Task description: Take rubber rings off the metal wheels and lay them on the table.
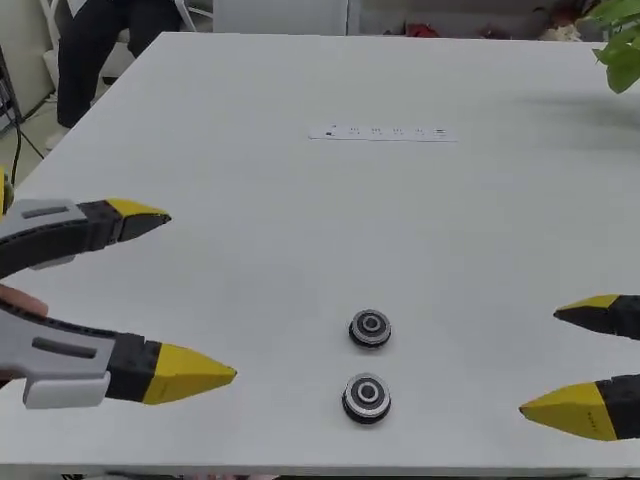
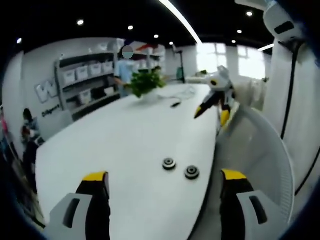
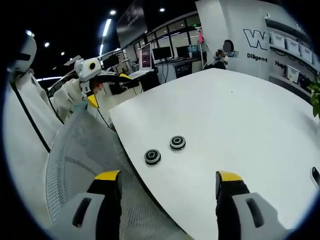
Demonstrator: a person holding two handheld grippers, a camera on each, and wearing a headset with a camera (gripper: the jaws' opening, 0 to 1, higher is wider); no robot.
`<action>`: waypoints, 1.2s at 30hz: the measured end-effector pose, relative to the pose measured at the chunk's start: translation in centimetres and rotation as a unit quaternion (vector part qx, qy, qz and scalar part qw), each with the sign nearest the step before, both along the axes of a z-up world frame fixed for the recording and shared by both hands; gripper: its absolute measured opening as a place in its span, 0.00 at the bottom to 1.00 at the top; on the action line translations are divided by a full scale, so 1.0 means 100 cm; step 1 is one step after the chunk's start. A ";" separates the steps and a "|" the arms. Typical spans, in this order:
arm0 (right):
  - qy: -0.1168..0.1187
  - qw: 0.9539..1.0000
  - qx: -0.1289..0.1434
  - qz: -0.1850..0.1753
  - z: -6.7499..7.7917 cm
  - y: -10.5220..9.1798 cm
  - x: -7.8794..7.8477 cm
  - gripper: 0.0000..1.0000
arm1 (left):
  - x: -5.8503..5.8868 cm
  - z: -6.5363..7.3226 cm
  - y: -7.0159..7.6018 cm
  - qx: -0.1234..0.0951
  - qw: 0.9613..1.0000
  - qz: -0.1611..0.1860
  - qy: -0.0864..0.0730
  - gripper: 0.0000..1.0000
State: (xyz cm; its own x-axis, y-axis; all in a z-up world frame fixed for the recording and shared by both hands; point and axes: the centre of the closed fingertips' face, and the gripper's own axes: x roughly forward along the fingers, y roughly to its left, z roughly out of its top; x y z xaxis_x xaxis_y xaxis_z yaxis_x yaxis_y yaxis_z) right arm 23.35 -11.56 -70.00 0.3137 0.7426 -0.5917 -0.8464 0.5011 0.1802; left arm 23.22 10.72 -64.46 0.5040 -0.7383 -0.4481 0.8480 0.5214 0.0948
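Two small metal wheels with black rubber rings lie flat near the front edge of the white table: one wheel (image 1: 370,329) (image 2: 169,163) (image 3: 177,142) farther in, the other wheel (image 1: 366,397) (image 2: 192,172) (image 3: 153,156) closer to the edge. My left gripper (image 1: 195,300) (image 2: 165,181) (image 3: 107,82) hovers open well to their left, yellow tips wide apart. At the right, my right gripper (image 1: 545,365) (image 3: 167,181) (image 2: 212,107) is open too, holding nothing. Both are clear of the wheels.
A white power strip (image 1: 383,133) lies mid-table farther back. A green plant (image 1: 622,45) (image 2: 145,82) stands at the far right corner. A person sits at the far left end (image 1: 90,40). A mesh chair back (image 3: 85,165) is below the table edge.
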 end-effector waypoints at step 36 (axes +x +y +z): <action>-0.045 0.992 0.063 0.101 0.003 0.096 0.041 0.63 | 0.054 -0.016 -0.093 -0.108 0.991 -0.069 -0.027 0.77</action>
State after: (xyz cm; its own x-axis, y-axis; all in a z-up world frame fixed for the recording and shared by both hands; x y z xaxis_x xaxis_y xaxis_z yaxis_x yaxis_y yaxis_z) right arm 27.48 -2.01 -69.72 0.1981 0.8625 -0.4657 -0.9430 0.2973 0.1495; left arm 28.65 1.41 -66.07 0.4102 -0.8780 -0.2468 0.9095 0.4138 0.0395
